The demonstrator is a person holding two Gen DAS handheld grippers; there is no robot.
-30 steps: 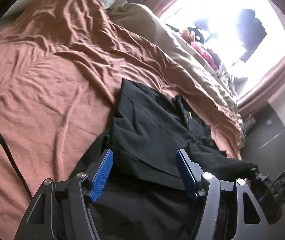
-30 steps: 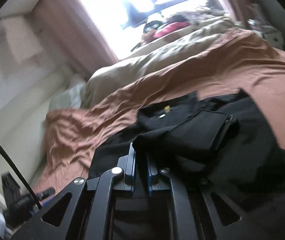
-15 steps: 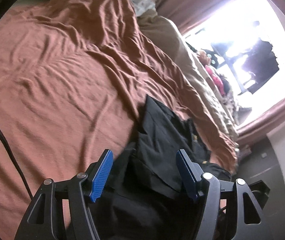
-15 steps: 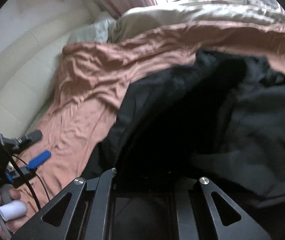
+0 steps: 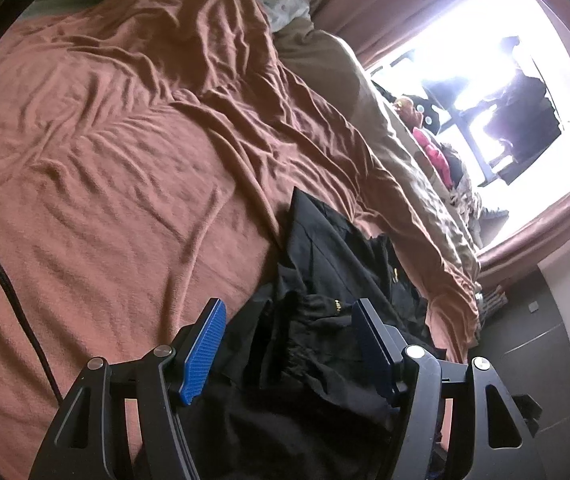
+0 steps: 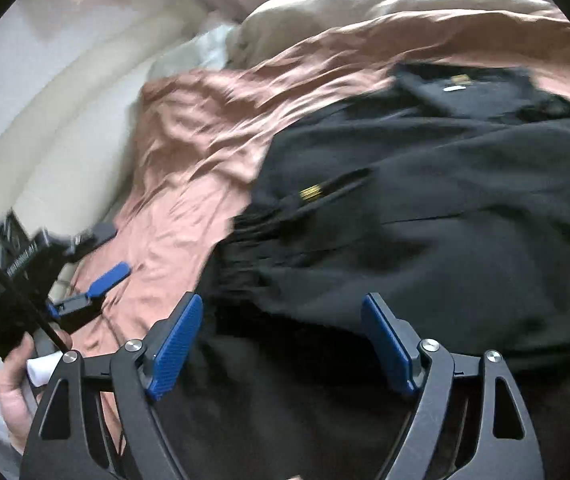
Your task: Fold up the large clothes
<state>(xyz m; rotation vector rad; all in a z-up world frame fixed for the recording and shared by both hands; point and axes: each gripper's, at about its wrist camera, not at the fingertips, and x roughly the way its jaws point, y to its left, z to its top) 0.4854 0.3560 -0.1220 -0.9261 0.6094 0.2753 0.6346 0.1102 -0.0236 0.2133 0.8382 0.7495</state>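
Black garment [image 6: 425, 208] lies bunched on the brown sheet [image 5: 125, 160], left gripper [image 5: 289, 344] and right gripper [image 6: 281, 340] both spread wide, empty, poised to pinch an edge

A rumpled rust-brown bedspread [image 5: 133, 168] lies beneath a glaring window [image 5: 485, 92] with pinkish curtains [image 5: 385, 4].

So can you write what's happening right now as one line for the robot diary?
task: fold clothes | left gripper: open, over black garment | right gripper: open, over garment | garment: bunched on brown bedsheet
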